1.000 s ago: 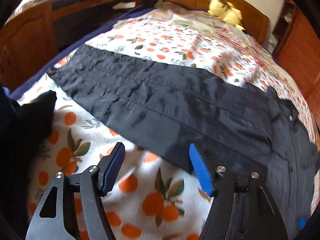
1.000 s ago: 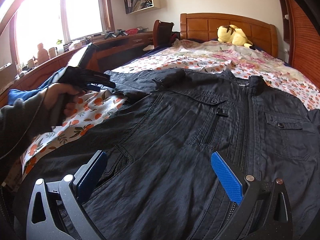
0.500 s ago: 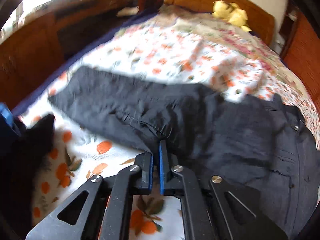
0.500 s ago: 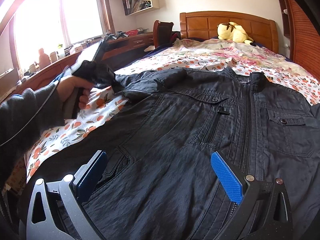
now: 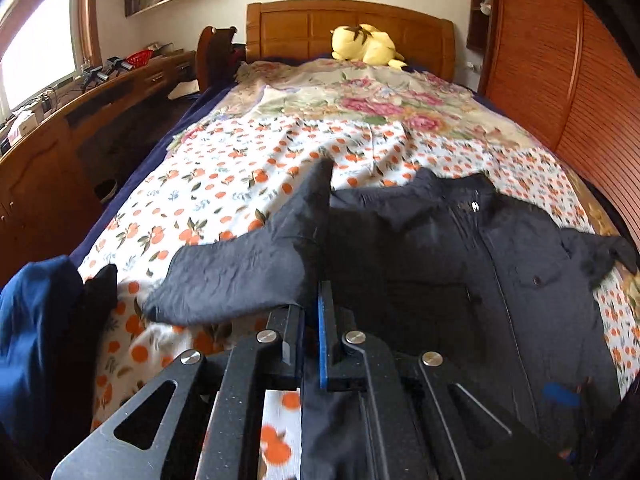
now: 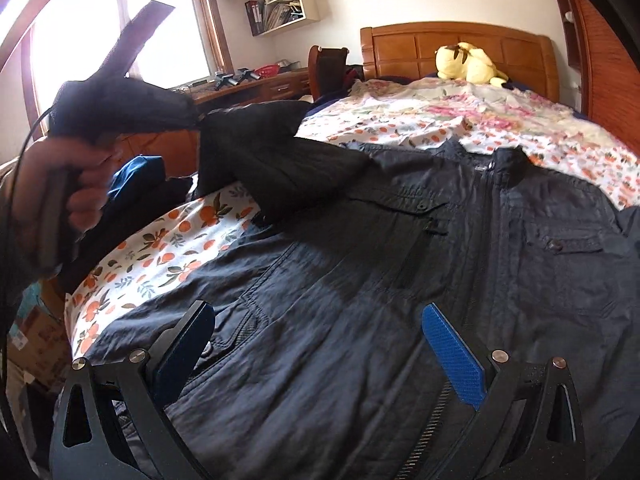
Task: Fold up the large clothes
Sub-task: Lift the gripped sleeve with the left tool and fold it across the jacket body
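Observation:
A large dark navy jacket (image 6: 400, 272) lies front up on the bed, zip closed, collar toward the headboard. My left gripper (image 5: 314, 304) is shut on the jacket's sleeve (image 5: 256, 268) and holds it lifted off the bedspread, the cuff end hanging to the left. The right wrist view shows that raised sleeve (image 6: 272, 152) trailing from the left gripper (image 6: 192, 120) in a person's hand (image 6: 76, 184). My right gripper (image 6: 320, 344) hovers open over the jacket's lower front, its blue pads (image 6: 456, 360) apart with nothing pinched.
The bedspread (image 5: 224, 184) has an orange-fruit print, with a floral cover further up. A yellow plush toy (image 5: 364, 46) sits by the wooden headboard (image 5: 348, 28). Blue and black clothes (image 5: 36, 320) are piled at the left bed edge. A wooden desk (image 5: 100, 96) runs along the left.
My left gripper closed on the flat-lying sleeve, then rose and swung right, pulling the sleeve up off the bed. The right gripper stayed put and open.

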{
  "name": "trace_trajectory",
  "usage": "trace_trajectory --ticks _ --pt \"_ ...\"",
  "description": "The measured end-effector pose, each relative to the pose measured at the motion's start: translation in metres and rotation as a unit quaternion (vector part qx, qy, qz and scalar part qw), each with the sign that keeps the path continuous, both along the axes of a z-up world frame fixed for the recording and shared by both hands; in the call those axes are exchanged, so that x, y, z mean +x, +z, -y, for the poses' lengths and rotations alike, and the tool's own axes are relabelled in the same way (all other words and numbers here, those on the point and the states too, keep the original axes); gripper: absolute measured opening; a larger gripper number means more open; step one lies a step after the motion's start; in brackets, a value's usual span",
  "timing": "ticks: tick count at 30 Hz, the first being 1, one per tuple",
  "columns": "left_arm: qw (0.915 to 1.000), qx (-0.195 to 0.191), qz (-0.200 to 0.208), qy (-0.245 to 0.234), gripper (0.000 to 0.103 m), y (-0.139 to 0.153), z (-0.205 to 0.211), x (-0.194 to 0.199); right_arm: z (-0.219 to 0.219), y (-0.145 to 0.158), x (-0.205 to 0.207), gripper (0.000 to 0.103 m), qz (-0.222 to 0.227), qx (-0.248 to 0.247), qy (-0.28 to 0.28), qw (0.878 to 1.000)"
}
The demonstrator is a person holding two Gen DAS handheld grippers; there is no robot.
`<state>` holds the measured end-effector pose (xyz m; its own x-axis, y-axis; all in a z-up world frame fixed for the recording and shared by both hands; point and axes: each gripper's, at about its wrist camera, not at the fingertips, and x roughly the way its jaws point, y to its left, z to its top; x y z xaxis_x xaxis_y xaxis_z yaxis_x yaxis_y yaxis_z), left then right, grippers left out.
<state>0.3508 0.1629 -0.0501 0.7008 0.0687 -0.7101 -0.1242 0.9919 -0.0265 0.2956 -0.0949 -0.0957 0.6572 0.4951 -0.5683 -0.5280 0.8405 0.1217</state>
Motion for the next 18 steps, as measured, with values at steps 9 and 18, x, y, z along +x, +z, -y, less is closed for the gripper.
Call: trace_trajectory --ticks 9,18 --pt "0.9987 0.003 0.05 -0.006 0.058 0.004 -0.007 -0.044 -0.007 0.001 -0.003 0.103 0.007 -0.01 0.007 1.0" --pt "0.9976 -0.01 0.027 0.063 0.077 -0.036 -0.063 -0.023 -0.014 -0.006 -0.001 0.103 0.004 -0.028 0.017 0.999"
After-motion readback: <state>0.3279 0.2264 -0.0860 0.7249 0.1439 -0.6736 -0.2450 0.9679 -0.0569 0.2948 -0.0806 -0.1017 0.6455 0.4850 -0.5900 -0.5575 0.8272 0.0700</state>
